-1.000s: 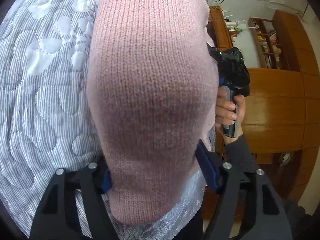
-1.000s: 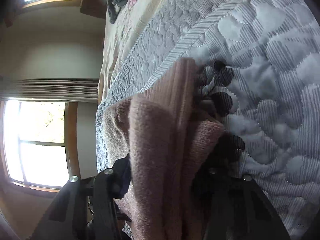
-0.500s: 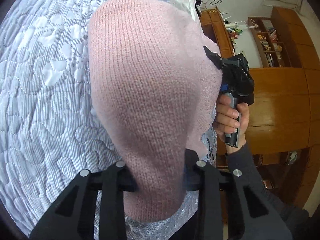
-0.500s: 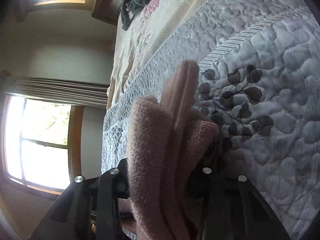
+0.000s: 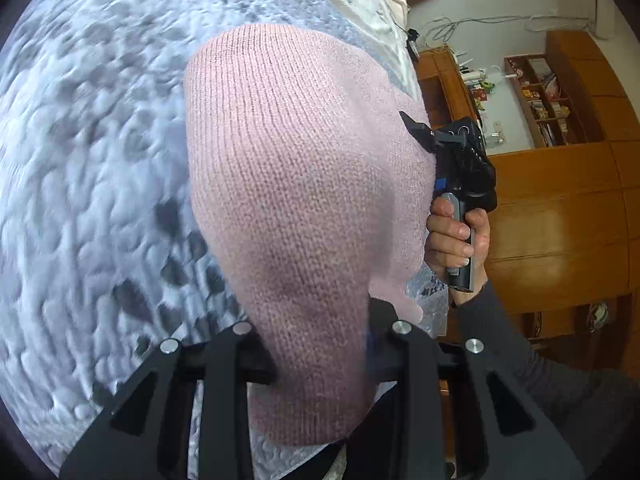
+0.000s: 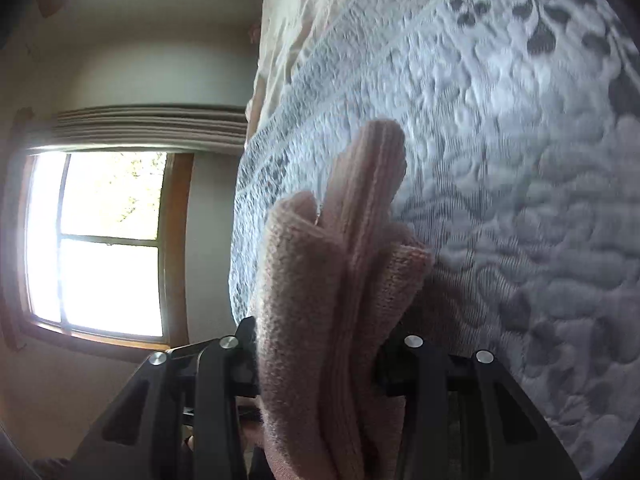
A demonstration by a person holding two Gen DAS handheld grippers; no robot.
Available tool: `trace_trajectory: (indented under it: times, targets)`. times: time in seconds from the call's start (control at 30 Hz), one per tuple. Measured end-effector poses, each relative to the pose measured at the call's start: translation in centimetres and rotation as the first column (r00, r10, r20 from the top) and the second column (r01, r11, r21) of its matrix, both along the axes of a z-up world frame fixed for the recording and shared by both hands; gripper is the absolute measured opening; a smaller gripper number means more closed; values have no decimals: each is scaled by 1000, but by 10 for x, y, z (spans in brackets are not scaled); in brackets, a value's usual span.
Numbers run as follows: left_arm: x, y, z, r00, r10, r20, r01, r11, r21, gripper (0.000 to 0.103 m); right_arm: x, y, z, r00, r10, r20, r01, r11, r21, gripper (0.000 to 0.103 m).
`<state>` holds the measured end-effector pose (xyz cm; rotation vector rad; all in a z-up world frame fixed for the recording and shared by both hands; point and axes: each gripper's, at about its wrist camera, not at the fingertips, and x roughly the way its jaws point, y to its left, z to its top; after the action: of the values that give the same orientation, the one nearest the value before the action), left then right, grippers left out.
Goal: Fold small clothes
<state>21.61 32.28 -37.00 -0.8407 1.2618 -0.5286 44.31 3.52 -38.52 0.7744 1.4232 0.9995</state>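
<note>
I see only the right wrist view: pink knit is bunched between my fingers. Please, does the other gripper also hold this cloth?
Observer: Yes. The left gripper is shut on the pink knit garment, which spreads wide in front of its camera.
Operator: Can you see my gripper from there?
Observer: Yes. The right gripper bites the garment's far edge, with a hand on its handle.
Operator: What is behind that hand?
Observer: Wooden cabinets with open shelves, beyond the edge of the quilted bedspread.
</note>
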Motion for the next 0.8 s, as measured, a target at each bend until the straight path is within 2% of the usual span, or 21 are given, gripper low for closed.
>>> trace_trajectory:
  times: [0.07, 0.1, 0.13, 0.17, 0.2, 0.23, 0.27, 0.33, 0.37, 0.4, 0.47, 0.53, 0.57, 0.6, 0.63, 0.67, 0.73, 0.77, 0.8]
  targets:
    - [-16, 7, -23, 999, -4, -53, 5, 1000, 19, 31, -13, 7, -19, 999, 21, -35, -22, 999, -34, 44]
    - [-20, 9, -32, 997, 4, -79, -1, 999, 36, 36, -18, 6, -25, 999, 15, -31, -18, 996, -86, 51]
    - [-22, 11, -37, 995, 16, -98, -12, 999, 36, 46, -19, 1, -26, 1000, 4, -19, -6, 991, -135, 55]
    - [-22, 13, -36, 994, 27, -101, -22, 999, 48, 51, -21, -3, -22, 1000, -5, -14, 2, 986, -165, 63]
    - [-23, 16, -29, 995, 45, -91, -36, 994, 101, 64, -23, -11, -15, 1000, -22, -9, 20, 979, -203, 74]
    - [-25, 22, -22, 995, 62, -76, -48, 984, 172, 75, -27, -20, -5, 999, -47, 12, 48, 972, -230, 82]
    - [-27, 26, -10, 995, 82, -55, -67, 969, 239, 76, -30, -31, 8, 996, -75, 52, 85, 966, -246, 87]
    - [-35, 32, 21, 992, 122, 26, -123, 920, 372, 76, -40, -46, 35, 988, -90, 127, 118, 967, -227, 87]
    - [-41, 33, 39, 987, 131, 90, -157, 895, 417, 75, -45, -49, 44, 985, -82, 149, 114, 968, -223, 82]
    - [-45, 32, 54, 981, 130, 145, -179, 897, 405, 73, -49, -47, 50, 984, -62, 167, 101, 967, -235, 71]
    - [-53, 30, 68, 969, 117, 218, -179, 938, 296, 62, -56, -33, 51, 984, -16, 178, 67, 956, -285, 59]
    - [-48, 1, 76, 968, 62, 242, -120, 965, 232, 49, -60, -19, 37, 989, 14, 147, 33, 948, -316, 48]
    - [-46, -12, 71, 973, 36, 229, -80, 979, 185, 45, -62, -14, 30, 990, 27, 140, 22, 940, -340, 36]
    - [-44, -31, 62, 978, 17, 210, -47, 989, 137, 36, -65, -12, 29, 986, 35, 165, 30, 928, -372, 26]
    - [-43, -43, 50, 983, -9, 184, -12, 993, 114, 34, -68, -10, 33, 979, 40, 201, 40, 924, -380, 19]
    - [-39, -52, 35, 988, -29, 154, 9, 992, 129, 33, -72, -10, 40, 970, 38, 241, 57, 926, -374, 12]
    - [-30, -60, 1, 998, -34, 60, 26, 991, 131, 33, -78, -12, 48, 950, 39, 310, 85, 923, -374, 11]
    - [-28, -59, -15, 999, -31, 17, 28, 990, 135, 28, -77, -12, 43, 945, 50, 323, 95, 903, -418, 11]
    - [-27, -58, -25, 999, -30, -9, 31, 991, 132, 17, -76, -14, 31, 955, 54, 293, 86, 891, -446, 13]
